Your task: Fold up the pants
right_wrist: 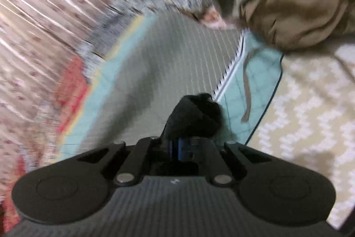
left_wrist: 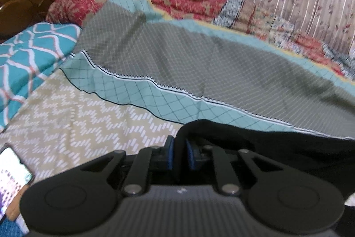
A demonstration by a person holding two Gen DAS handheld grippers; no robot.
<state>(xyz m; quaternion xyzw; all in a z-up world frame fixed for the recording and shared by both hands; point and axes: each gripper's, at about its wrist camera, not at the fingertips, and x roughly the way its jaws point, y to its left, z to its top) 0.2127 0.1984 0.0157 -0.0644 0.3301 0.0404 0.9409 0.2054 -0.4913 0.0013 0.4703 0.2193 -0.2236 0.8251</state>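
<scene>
Beside the grey blanket (left_wrist: pixel 199 54), a phone (left_wrist: pixel 13 168) is running off the frame's left edge — its screen unreadable; above the blanket (right_wrist: pixel 159 63), the right wrist view is smearing into blur.

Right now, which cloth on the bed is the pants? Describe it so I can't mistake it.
Start at the grey-and-teal checked bedspread. At its near edge lies the pants, with a bunch of the same cloth in each gripper's fingers. It is the only plain black fabric; everything around it is patterned or tan.
</scene>
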